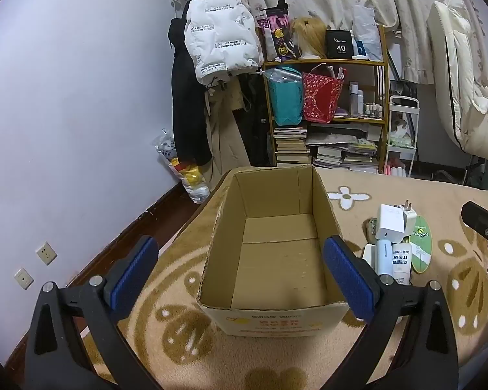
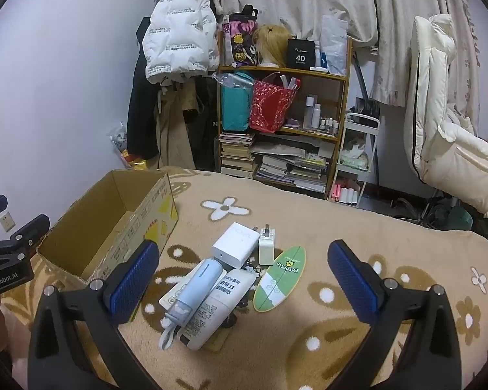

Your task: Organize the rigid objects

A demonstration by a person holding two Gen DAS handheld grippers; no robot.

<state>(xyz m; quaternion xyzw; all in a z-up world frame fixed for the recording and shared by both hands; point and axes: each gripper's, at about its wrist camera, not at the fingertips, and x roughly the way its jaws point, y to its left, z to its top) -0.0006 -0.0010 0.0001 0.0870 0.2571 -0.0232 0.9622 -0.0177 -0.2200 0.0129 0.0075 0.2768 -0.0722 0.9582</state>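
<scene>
Your left gripper (image 1: pixel 240 279) hangs over the open cardboard box (image 1: pixel 273 250), jaws spread wide, nothing between them. The box is plain brown, its floor bare, and it stands on the tan flowered blanket (image 2: pixel 374 227). Your right gripper (image 2: pixel 242 279) is equally wide and holds nothing. Below it lies a tight cluster beside the box: a white charger block (image 2: pixel 232 243), a smaller white plug adapter (image 2: pixel 266 243), a pale blue bottle (image 2: pixel 196 286) against a white tube (image 2: pixel 218 305), and a green surfboard-shaped card (image 2: pixel 279 278).
</scene>
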